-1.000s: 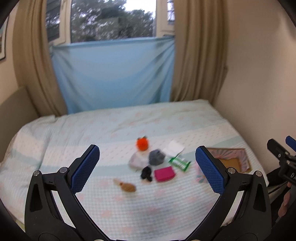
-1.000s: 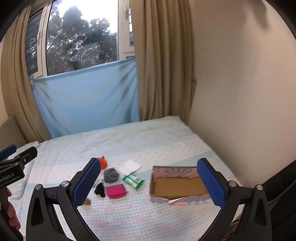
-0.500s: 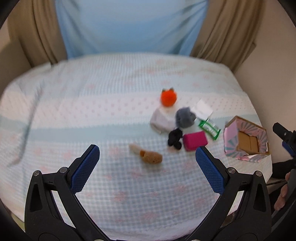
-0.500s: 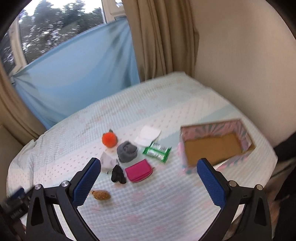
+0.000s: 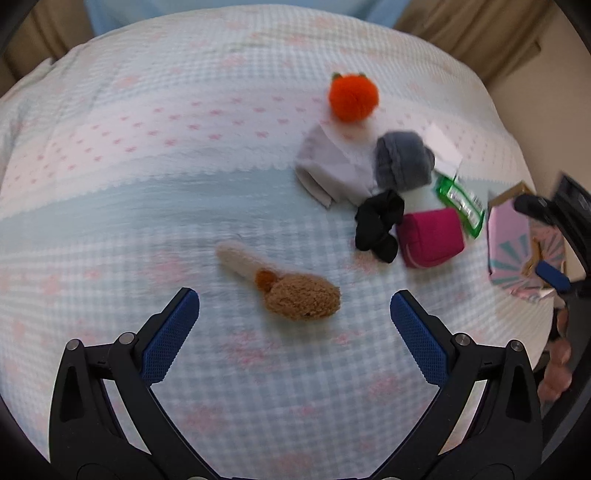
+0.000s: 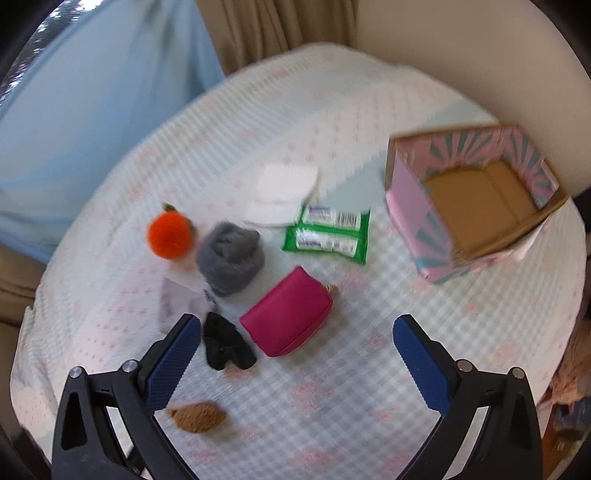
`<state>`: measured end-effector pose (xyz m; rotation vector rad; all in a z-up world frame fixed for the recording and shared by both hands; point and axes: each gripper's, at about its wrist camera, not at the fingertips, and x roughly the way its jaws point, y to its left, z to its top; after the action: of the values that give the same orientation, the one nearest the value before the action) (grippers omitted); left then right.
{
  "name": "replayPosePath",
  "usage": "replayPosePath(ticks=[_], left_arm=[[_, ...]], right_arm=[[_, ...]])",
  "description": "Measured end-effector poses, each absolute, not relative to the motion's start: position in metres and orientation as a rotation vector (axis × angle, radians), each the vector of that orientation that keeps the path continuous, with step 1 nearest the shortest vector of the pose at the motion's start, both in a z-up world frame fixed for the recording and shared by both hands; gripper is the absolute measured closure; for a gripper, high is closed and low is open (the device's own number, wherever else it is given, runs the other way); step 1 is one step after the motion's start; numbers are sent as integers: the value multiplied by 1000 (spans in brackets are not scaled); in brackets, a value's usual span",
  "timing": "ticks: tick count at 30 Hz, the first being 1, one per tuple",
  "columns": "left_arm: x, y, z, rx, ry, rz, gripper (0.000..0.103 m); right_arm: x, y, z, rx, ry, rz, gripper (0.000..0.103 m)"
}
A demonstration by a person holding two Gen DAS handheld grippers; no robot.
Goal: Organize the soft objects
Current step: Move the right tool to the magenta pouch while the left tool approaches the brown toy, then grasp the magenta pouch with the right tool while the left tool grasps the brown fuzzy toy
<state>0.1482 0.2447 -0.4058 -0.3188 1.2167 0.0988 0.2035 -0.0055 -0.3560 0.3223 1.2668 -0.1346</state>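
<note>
Pale blue-and-white checked bedding with small pink marks covers the bed [image 5: 147, 155], which carries all the things; behind it hang a light blue cloth [image 6: 92, 92] and beige curtains [image 6: 273, 26], with a cream wall [image 6: 461, 48] at the right. The left tongs [image 5: 294, 308] stand wide apart and empty just above a brown plush toy [image 5: 303, 297] with a cream tail, which lies alone, apart from the main cluster. That cluster holds an orange pompom [image 5: 354, 96], a folded white cloth [image 5: 332, 166], a rolled grey sock [image 5: 402, 160], a black scrunchie [image 5: 378, 225] touching a magenta pouch [image 5: 432, 236], and a green wipes pack [image 5: 460, 201]. The right tongs [image 6: 297, 354] are also spread open with nothing between them, hanging over the bedding near the pouch and scrunchie. The right wrist view alone shows the pink patterned box [image 6: 476, 206] fully, open-topped with a bare brown cardboard floor, well apart from the cluster toward the wall; it also shows a white pad [image 6: 284, 188] beside the wipes. The left wrist view catches only a corner of that box, partly behind the other tool, and part of a hand [image 5: 557, 365] at the right edge. Both views are somewhat blurred.
</note>
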Motion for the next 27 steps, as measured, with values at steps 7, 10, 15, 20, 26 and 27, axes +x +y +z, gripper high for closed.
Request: replayPosePath(ticks=[7, 10, 15, 20, 26, 27], left_arm=[[156, 235, -449, -301, 1205, 89, 2], [160, 232, -459, -272, 1207, 92, 4], [167, 228, -471, -249, 1220, 105, 8], [176, 223, -477, -243, 1230, 106, 24], [180, 223, -490, -215, 1265, 130, 39], [179, 223, -490, -214, 1261, 132, 39]], right_arm=[[227, 6, -420, 331, 1358, -161, 0], [233, 13, -439, 336, 1392, -154, 0], [242, 17, -467, 351, 1459, -179, 0], [249, 15, -487, 417, 1496, -222, 0], [258, 6, -512, 504, 1544, -299, 12], [257, 6, -511, 499, 1538, -313, 14]])
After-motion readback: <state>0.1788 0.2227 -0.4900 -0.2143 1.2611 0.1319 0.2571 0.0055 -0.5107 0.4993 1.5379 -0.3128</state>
